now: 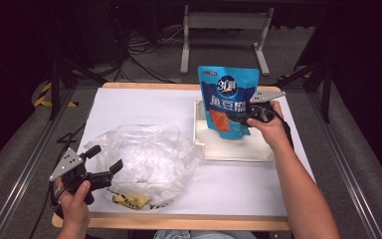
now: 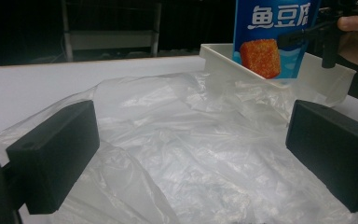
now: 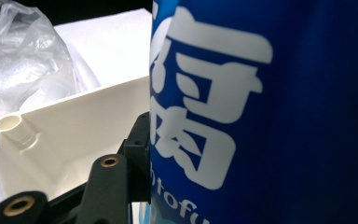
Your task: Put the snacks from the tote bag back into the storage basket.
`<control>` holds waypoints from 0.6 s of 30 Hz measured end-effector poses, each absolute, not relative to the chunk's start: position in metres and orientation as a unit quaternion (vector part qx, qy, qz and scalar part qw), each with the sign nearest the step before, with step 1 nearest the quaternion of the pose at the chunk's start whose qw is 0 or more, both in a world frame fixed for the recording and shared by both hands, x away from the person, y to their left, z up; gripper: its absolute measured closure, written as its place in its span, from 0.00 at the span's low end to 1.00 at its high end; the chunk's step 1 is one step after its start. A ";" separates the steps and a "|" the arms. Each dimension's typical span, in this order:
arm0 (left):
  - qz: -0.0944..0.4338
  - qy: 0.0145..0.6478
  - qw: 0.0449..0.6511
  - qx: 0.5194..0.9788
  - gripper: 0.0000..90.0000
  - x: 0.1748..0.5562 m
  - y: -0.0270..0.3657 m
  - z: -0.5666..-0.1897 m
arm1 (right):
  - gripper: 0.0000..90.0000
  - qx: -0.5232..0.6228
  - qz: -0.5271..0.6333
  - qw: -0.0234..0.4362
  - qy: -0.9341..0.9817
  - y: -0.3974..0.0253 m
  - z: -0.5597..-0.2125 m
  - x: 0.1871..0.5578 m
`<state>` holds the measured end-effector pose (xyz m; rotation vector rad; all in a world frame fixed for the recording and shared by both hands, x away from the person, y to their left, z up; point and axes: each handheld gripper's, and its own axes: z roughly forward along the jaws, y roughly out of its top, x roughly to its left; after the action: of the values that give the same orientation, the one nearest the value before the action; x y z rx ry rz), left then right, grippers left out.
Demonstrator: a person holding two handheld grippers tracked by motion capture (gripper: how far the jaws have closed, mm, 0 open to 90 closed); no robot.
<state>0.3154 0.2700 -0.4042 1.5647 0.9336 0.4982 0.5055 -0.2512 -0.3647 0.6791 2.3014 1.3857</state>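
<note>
A blue snack pouch (image 1: 227,100) with white characters and an orange tofu picture stands upright over the white tray (image 1: 238,150). My right gripper (image 1: 242,118) is shut on the pouch's right edge. In the right gripper view the pouch (image 3: 270,112) is pressed against the left jaw, with the tray wall (image 3: 70,126) beside it. My left gripper (image 1: 103,160) stands open at the near left, jaws wide apart, over the crumpled clear plastic bag (image 1: 142,157). In the left gripper view the bag (image 2: 191,154) spreads between the jaws, with the pouch (image 2: 272,37) and tray (image 2: 326,74) beyond.
A yellow wrapped item (image 1: 129,200) lies inside the plastic bag near the table's front edge. A white sheet (image 1: 139,104) covers the wooden table. Dark floor, cables and a metal stand's legs (image 1: 224,30) lie beyond the far edge.
</note>
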 end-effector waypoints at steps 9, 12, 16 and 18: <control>0.214 0.400 0.586 0.671 0.04 0.315 0.270 -0.404 | 0.52 0.237 0.486 0.183 0.821 -0.256 -0.367 0.505; 0.214 0.400 0.586 0.671 0.04 0.315 0.270 -0.404 | 0.51 0.247 0.474 0.184 0.825 -0.261 -0.368 0.506; 0.213 0.401 0.584 0.673 0.04 0.315 0.269 -0.404 | 0.45 0.254 0.475 0.179 0.824 -0.270 -0.369 0.507; 0.213 0.401 0.584 0.673 0.04 0.315 0.269 -0.404 | 0.38 0.258 0.467 0.188 0.825 -0.273 -0.368 0.506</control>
<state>0.3150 0.2693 -0.4042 1.5713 0.9363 0.4964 0.5063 -0.2734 -0.3678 0.7253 2.3205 1.3130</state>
